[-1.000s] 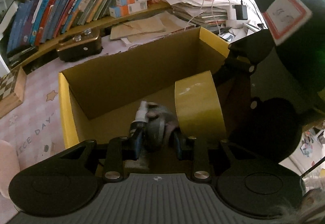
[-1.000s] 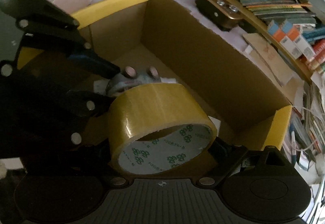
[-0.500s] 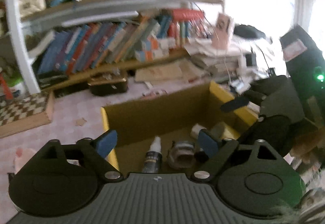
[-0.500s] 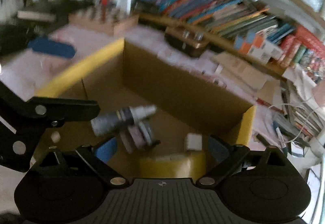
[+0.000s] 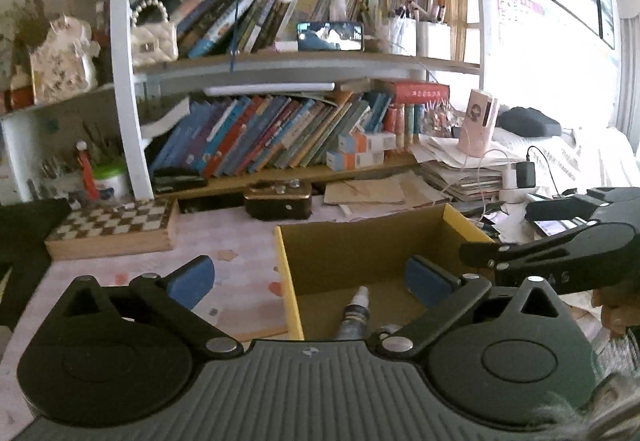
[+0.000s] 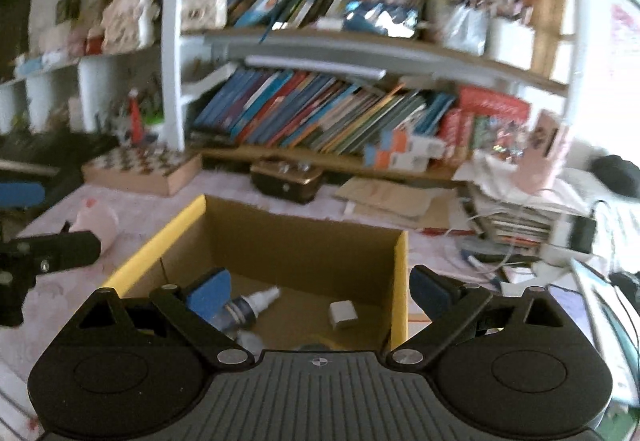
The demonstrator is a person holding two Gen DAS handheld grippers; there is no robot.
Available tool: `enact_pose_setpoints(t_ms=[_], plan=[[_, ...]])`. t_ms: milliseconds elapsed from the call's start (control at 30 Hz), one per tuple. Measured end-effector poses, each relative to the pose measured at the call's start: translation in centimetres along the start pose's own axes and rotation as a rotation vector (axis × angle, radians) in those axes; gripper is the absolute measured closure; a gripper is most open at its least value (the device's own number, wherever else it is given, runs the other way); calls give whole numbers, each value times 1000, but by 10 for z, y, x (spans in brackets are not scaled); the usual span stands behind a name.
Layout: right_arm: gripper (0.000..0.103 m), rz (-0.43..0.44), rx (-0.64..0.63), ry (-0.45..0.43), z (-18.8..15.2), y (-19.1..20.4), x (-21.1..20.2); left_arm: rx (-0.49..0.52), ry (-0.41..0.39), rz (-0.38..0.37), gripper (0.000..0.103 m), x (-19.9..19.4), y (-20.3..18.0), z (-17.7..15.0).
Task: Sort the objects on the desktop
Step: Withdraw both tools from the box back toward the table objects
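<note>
A cardboard box (image 5: 360, 249) with yellow-taped rims stands open on the pink desk. Inside it lie a small dropper bottle (image 5: 356, 311) with a white tip and, in the right wrist view, the same bottle (image 6: 250, 307) beside a small white block (image 6: 343, 315). My left gripper (image 5: 308, 275) hovers over the box's near left corner; its jaws are opening and nothing is between them. My right gripper (image 6: 320, 289) hangs above the box's near side, open and empty. One black finger (image 5: 560, 253) of the right gripper shows at the right of the left wrist view.
A chessboard box (image 5: 116, 225) and a brown case (image 5: 278, 201) sit behind the cardboard box, under a crowded bookshelf (image 5: 280, 137). Stacked papers (image 5: 460, 177) and a charger lie at the right. A pink plush toy (image 6: 94, 221) rests left of the box.
The left gripper let go of the grey item and the right let go of the yellow tape roll. Both opened wide, rose and pulled back out of the box.
</note>
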State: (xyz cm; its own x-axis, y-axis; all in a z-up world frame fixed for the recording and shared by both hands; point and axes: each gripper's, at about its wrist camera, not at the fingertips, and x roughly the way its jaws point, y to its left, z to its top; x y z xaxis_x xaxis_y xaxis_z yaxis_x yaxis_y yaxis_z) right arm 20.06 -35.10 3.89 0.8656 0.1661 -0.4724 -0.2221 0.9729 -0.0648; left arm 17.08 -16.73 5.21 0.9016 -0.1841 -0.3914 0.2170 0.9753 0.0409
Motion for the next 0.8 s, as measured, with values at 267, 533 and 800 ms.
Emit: enact_pose_setpoints(t_ms=[267, 533, 800], plan=[[5, -141, 155, -71, -25, 15, -41, -20, -13, -10, 0, -32, 19, -20], [5, -237, 207, -36, -50, 45, -69, -36, 34, -41, 0, -56, 47, -44], [5, -253, 244, 33, -72, 88, -90, -30, 85, -76, 0, -78, 72, -67]])
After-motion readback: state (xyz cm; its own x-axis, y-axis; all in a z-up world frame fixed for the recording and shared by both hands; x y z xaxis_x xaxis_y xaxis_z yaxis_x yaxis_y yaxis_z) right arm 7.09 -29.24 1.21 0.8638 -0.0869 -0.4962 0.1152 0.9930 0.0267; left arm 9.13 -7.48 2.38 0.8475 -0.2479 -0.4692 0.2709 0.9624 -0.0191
